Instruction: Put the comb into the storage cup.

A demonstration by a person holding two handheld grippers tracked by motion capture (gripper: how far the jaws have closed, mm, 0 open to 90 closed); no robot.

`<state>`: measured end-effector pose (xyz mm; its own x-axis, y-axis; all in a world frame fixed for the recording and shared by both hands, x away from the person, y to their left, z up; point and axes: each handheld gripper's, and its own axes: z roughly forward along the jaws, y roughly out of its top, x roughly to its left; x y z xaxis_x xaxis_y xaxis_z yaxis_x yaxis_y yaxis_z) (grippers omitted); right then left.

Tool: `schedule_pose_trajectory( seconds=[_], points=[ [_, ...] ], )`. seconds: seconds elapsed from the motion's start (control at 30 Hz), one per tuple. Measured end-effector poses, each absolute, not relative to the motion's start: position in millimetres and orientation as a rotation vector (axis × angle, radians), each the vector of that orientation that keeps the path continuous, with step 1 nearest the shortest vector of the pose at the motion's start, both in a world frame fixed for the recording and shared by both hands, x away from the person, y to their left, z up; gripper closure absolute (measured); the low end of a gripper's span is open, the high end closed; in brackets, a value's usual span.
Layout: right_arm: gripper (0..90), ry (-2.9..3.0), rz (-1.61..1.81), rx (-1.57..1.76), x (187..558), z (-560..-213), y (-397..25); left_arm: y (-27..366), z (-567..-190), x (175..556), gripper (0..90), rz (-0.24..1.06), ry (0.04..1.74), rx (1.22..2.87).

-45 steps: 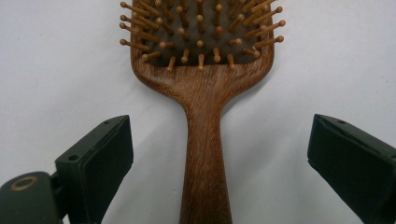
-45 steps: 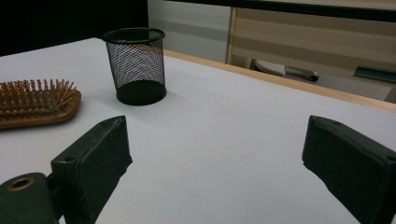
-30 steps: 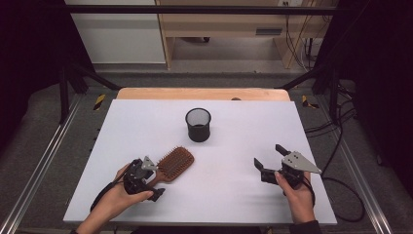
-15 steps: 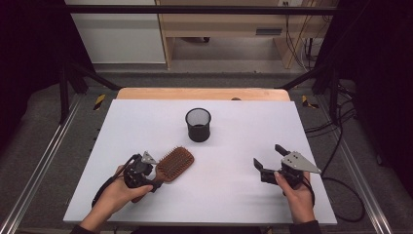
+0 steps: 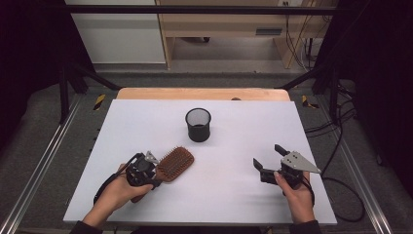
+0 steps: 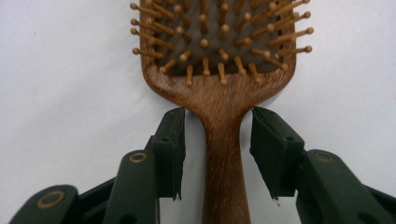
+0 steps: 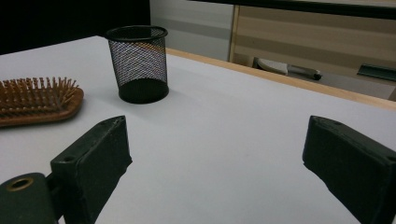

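White desk (image 5: 234, 195), brush (image 6: 219, 70) handle between the left gripper's (image 6: 217, 154) parted, untouching fingers; closing off-centre could skew it, right gripper (image 7: 215, 154) wide, empty.

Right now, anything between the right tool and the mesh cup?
Nothing. In the right gripper view, bare white table runs from the open right tool to the mesh cup. The hairbrush lies off to the side.

White counter (image 5: 253, 122) with wooden far edge; grey floor (image 5: 44, 126); wooden cabinet (image 5: 229, 22) behind; dark surroundings.
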<state>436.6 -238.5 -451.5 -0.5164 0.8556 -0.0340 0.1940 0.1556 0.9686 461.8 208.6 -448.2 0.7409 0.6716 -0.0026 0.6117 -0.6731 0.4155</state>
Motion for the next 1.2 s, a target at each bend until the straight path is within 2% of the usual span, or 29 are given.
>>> schedule_pose_trajectory(
  seconds=[0.3,0.67,0.93,1.2],
  points=[
    [7.5,1.829,1.393,1.002,436.8,-451.7,-238.1,206.1,-449.5,462.9,64.7,0.202,0.972,2.593],
    [7.3,1.837,1.397,0.999,437.4,-452.2,-237.4,201.6,-449.6,462.2,67.3,0.217,0.955,2.620],
    [7.3,1.843,1.395,0.999,437.4,-452.4,-236.8,194.2,-449.9,456.9,72.8,0.282,0.910,2.665],
    [7.2,1.840,1.398,0.998,437.0,-452.1,-237.2,202.2,-452.3,451.9,73.0,0.298,0.901,2.589]
  ],
)
